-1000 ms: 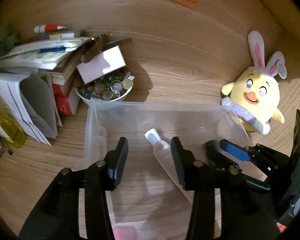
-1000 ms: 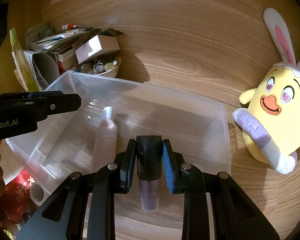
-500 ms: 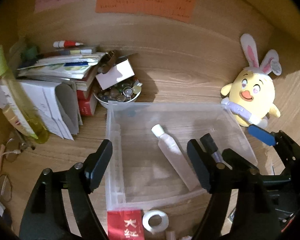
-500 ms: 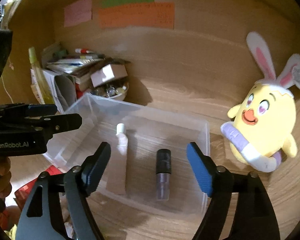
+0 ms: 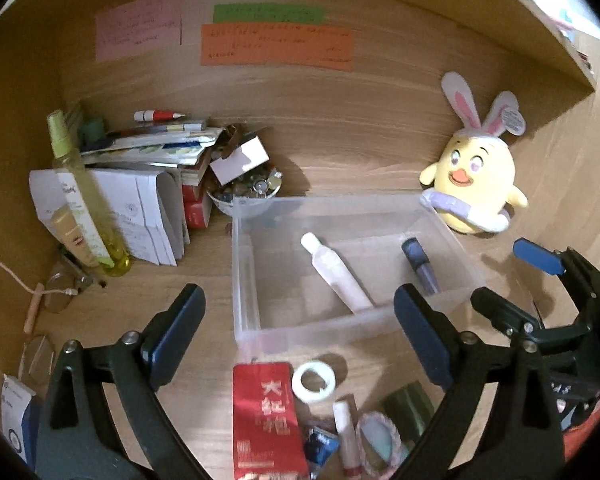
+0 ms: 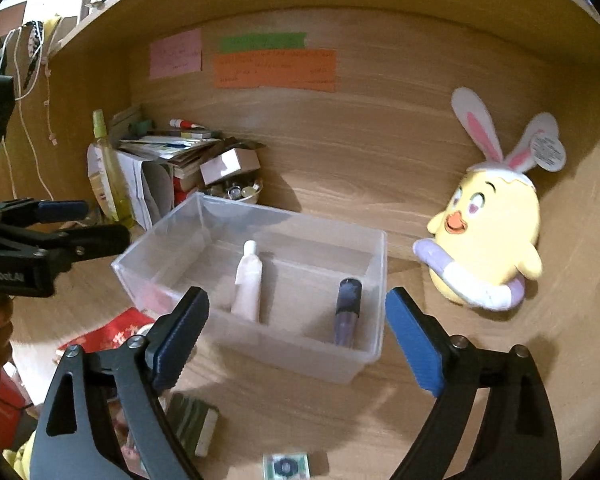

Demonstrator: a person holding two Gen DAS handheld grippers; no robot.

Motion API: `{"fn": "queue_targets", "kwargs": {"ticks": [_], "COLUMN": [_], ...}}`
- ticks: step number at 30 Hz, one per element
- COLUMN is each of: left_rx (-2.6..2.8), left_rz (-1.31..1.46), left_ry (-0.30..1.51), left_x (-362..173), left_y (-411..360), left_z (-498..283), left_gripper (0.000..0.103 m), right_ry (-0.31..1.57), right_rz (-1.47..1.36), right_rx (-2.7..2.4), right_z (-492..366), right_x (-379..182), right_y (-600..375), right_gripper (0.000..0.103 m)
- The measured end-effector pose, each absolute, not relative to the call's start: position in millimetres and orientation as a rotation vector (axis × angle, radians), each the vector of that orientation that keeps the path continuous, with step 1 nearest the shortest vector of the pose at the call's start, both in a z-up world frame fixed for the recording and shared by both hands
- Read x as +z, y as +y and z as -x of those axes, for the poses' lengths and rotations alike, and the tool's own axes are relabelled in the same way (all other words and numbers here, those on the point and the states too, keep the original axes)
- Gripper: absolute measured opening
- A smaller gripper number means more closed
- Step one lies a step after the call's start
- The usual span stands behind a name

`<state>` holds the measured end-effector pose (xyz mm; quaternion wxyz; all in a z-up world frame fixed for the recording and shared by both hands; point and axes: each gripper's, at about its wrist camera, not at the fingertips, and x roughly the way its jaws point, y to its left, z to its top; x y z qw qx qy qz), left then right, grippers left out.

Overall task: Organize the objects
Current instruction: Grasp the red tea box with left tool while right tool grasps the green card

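A clear plastic bin (image 5: 244,264) (image 6: 364,344) stands on the wooden desk. Inside lie a white tube (image 5: 338,272) (image 6: 249,280) and a dark-capped purple bottle (image 5: 420,266) (image 6: 347,308). My left gripper (image 5: 300,332) is open and empty, above the bin's near edge. My right gripper (image 6: 296,332) is open and empty, in front of the bin; it also shows in the left wrist view (image 5: 512,280). Loose items lie in front of the bin: a red packet (image 5: 266,416), a white tape ring (image 5: 314,381), a lip balm (image 5: 346,432).
A yellow bunny-eared plush (image 5: 476,184) (image 6: 488,240) sits right of the bin. A bowl of marbles (image 5: 244,194), stacked books and papers (image 5: 152,160) and a yellow spray bottle (image 5: 84,200) crowd the left. Glasses (image 5: 60,284) lie at the left front. A small green packet (image 6: 286,466) lies near.
My right gripper opened and let go of the purple bottle, which now lies in the bin. Both grippers opened wide and pulled back and up from the bin.
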<state>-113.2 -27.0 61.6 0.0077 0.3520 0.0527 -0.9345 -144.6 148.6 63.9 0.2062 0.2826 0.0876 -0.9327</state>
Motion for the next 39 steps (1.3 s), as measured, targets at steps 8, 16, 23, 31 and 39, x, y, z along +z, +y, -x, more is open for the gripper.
{"fn": "queue_targets", "kwargs": {"ticks": [8, 16, 23, 31, 39], "left_rx": [-2.896, -2.855, -2.804, -2.802, -2.767], "left_rz": [-1.094, -1.208, -1.351, -1.389, -1.362], "left_ry": [0.086, 0.05, 0.096, 0.107, 0.105], "left_x": [53.4, 24.4, -8.4, -28.8, -42.5], "left_y": [-32.6, -40.9, -43.6, -35.0, -40.4], "left_z": [84.6, 69.8, 61.5, 45.7, 45.6], "left_gripper": [0.097, 0.097, 0.097, 0.097, 0.097], "right_ry": [0.234, 0.203, 0.165, 0.195, 0.206], "right_rz": [-0.838, -0.938, -1.071, -1.153, -1.17], "right_rx": [-2.63, -2.648, -2.628, -2.582, -2.541], "right_z": [128.5, 123.1, 120.5, 110.8, 108.7], "right_x": [51.7, 25.5, -5.7, -31.6, -40.7], "right_y": [166.4, 184.6, 195.9, 191.9, 187.2], "right_gripper": [0.089, 0.089, 0.089, 0.089, 0.085]}}
